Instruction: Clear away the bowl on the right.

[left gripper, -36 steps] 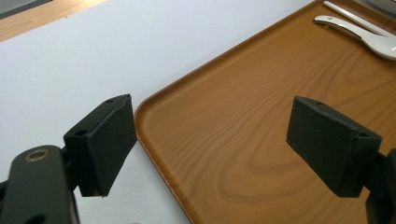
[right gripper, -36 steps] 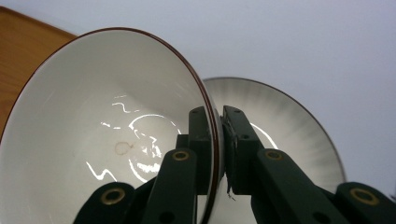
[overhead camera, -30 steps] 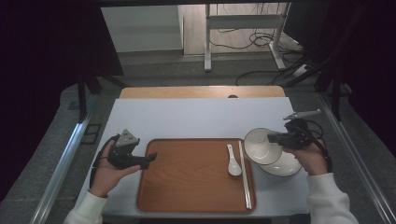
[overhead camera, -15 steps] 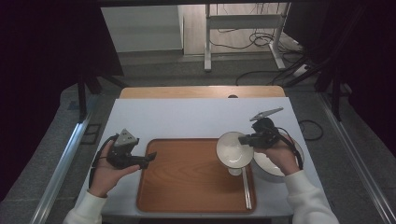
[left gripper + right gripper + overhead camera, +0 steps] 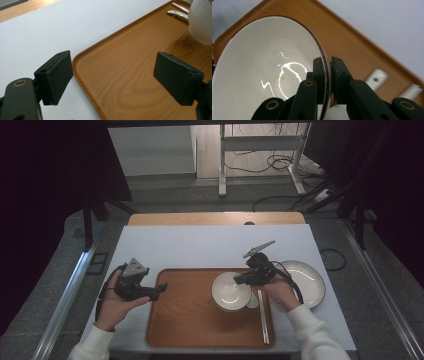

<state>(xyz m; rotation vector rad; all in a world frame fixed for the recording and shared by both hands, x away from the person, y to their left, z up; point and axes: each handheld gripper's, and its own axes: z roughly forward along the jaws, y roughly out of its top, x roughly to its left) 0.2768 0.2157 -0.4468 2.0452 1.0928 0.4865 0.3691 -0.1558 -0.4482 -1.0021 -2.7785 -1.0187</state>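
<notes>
A white bowl (image 5: 230, 291) hangs over the right part of the wooden tray (image 5: 190, 320). My right gripper (image 5: 241, 280) is shut on its rim; in the right gripper view the jaws pinch the rim of the bowl (image 5: 267, 75), one inside and one outside. My left gripper (image 5: 159, 289) stands open at the tray's left edge with nothing between its pads (image 5: 56, 75). The tray (image 5: 130, 75) lies beneath them. A white spoon (image 5: 252, 300) and chopsticks (image 5: 263, 317) lie on the tray's right side, partly hidden under the bowl.
A white plate (image 5: 306, 281) with a dark rim sits on the white tabletop (image 5: 200, 247), right of the tray. A wooden strip (image 5: 215, 218) runs along the table's far edge. Cables lie on the floor beyond.
My right gripper has carried the bowl leftward from above the plate to over the tray's right part, and a little lower. The left gripper has stayed put.
</notes>
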